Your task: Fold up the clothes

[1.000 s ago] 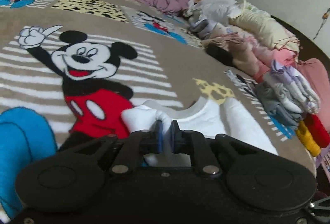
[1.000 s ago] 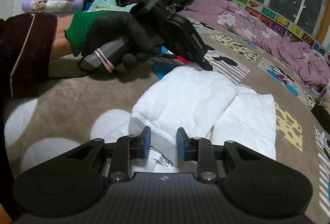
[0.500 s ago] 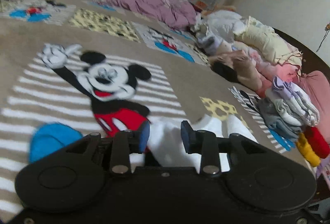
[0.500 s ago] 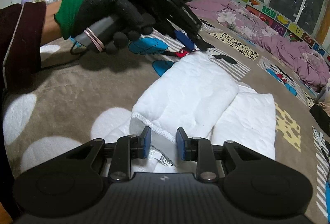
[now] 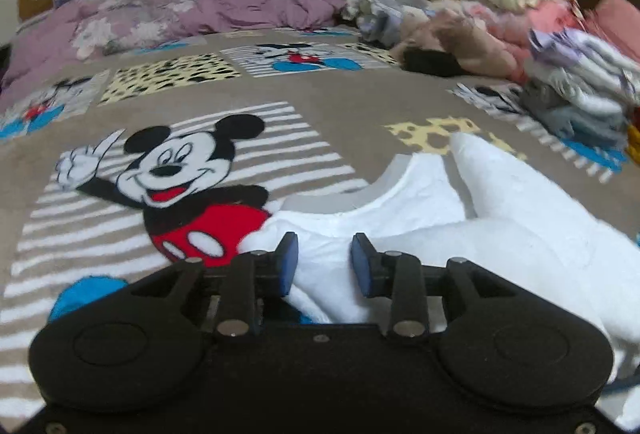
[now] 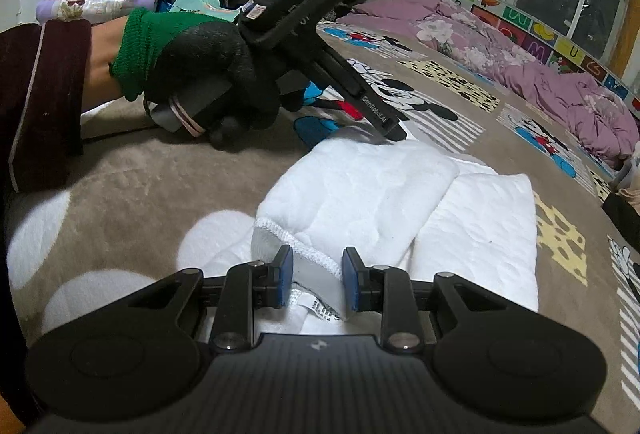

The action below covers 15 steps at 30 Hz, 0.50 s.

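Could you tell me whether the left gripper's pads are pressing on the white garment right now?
Apart. In the left wrist view the left gripper, whose jaws have just been opening, stands open around the white garment, with a gap beside each pad.

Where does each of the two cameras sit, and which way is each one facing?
Left wrist: on the left gripper, looking low across the cartoon blanket toward the window; only its own just-opened fingers show, apart over the white garment.
Right wrist: on the right gripper, facing the same bed; its fingers flank the garment's hem, and a gloved hand holds the other gripper.
Shared: white garment, blanket, purple bedding.
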### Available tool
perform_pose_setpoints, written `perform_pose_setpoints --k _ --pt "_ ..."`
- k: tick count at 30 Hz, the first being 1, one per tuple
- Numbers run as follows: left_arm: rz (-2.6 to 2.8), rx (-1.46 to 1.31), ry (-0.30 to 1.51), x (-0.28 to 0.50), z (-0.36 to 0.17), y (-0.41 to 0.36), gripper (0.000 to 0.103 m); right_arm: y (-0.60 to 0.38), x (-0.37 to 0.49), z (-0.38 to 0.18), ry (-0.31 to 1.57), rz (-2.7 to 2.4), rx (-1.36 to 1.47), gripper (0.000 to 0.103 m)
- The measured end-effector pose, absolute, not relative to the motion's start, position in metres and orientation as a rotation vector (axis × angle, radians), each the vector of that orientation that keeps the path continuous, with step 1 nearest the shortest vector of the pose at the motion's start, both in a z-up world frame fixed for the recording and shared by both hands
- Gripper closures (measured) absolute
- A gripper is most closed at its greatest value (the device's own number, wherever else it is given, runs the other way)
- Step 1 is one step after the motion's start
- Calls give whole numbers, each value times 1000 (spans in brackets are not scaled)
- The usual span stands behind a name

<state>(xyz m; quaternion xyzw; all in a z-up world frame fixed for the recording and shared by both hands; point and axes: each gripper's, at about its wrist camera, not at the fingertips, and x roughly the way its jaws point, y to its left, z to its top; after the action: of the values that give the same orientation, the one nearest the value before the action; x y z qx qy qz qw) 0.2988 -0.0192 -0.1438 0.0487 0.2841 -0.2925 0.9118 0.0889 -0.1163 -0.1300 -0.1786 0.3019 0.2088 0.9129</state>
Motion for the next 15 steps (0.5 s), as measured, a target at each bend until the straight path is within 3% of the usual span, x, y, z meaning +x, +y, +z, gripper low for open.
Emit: perform_pose_setpoints --k 2,8,12,15 --pt "-567 46 578 296 -137 -10 55 -117 89 -127 629 429 -355 74" --pt "-544 -159 589 275 -117 33 50 -134 81 -105 620 465 -243 69" --pt "-549 -323 607 260 -110 54 36 -163 74 -82 582 480 -83 66" --pt "-518 -362 619 251 -109 56 32 -196 77 -69 561 470 56 63"
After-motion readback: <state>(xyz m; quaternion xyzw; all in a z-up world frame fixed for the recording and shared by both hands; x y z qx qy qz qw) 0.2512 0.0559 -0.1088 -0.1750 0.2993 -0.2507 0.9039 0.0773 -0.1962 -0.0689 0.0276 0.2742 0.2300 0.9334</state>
